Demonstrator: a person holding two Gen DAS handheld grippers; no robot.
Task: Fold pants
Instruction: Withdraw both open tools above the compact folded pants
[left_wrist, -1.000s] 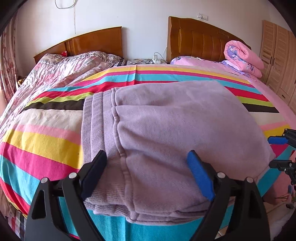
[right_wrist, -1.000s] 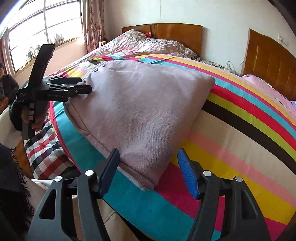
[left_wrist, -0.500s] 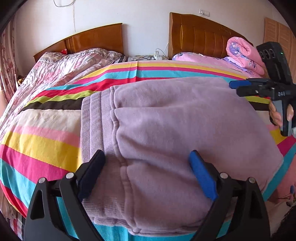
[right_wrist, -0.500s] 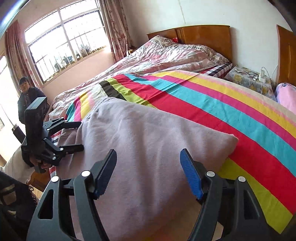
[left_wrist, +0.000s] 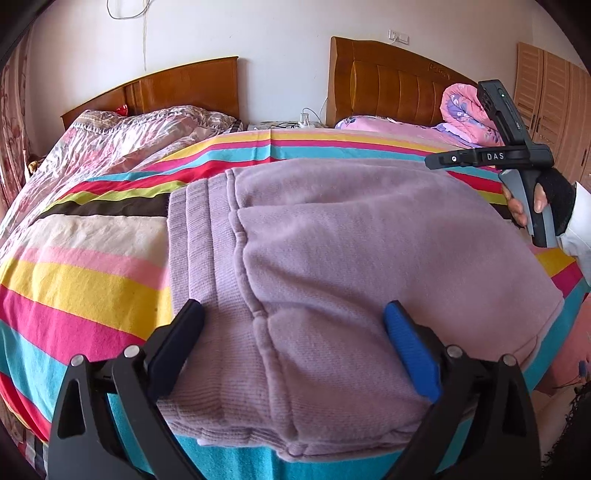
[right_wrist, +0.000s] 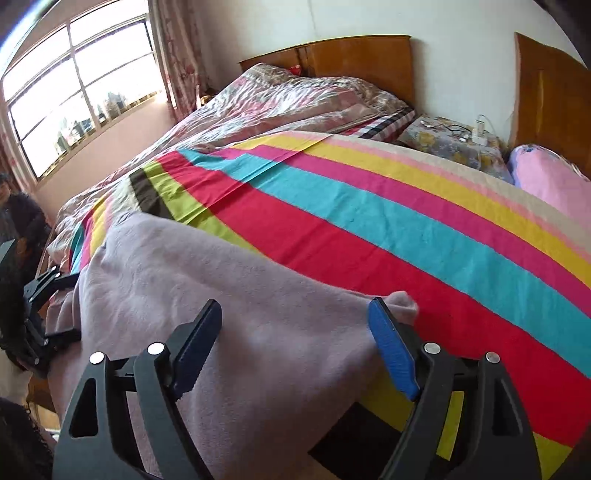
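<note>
Right tongs (right_wrist: 295, 347) now across at the pants' (left_wrist: 369, 240) far corner; both tongs just widening, empty.

A striped bedspread (right_wrist: 369, 229) covers the near bed. At ten o'clock lies a crumpled floral quilt (left_wrist: 122, 136) below a wooden headboard (left_wrist: 184, 88). At two o'clock a rolled pink blanket (left_wrist: 465, 110) sits beside a wardrobe (left_wrist: 554, 110).

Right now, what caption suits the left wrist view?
Open left gripper poised over folded lilac pants on a striped bedsheet.
</note>
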